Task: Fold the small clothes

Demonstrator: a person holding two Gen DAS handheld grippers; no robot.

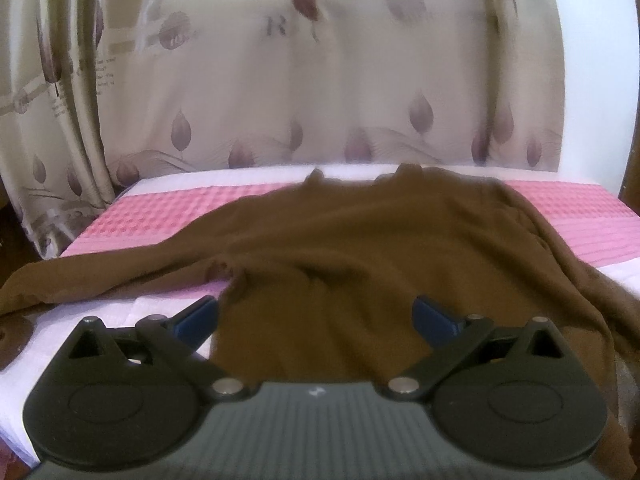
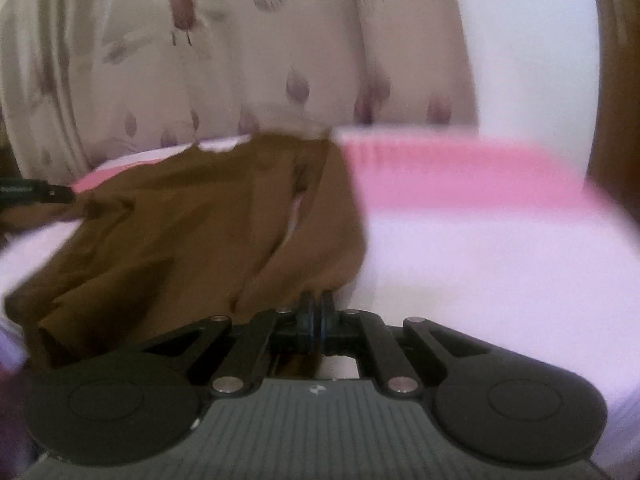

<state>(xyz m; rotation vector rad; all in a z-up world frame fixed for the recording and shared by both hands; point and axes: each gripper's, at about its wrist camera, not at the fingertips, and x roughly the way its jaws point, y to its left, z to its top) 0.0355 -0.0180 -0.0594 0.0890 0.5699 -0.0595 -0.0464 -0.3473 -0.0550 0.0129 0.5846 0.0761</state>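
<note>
My right tongs [image 2: 317, 308] are pinched fully together on the near hem of the brown garment [image 2: 192, 236], the two blue pads meeting with a fold of cloth running up out of them; I judge I hold it there because an edge is the only part that lets me carry a whole side over in one pull. This view is smeared, so I cannot say how much cloth sits between the pads. From this grip the garment spreads ahead and to my left, wrinkled, over the pink-and-white cover [image 2: 480, 240], which lies bare to the right of the tongs. My left tongs [image 1: 316, 320] stand wide apart and hold nothing, one blue pad either side of a hump of the garment [image 1: 360, 240] directly in front of them. I read that as straddling the near edge ready to close on it, so both corners can rise together and the fold comes out square. Ahead of the left tongs the cloth runs to the far side of the cover, where two small peaks stand up, and a loose arm of it trails off to the left over the edge. Beyond hangs a leaf-patterned curtain [image 1: 320, 92]. The fold itself looks not yet made: the cloth is still a single rumpled layer.
</note>
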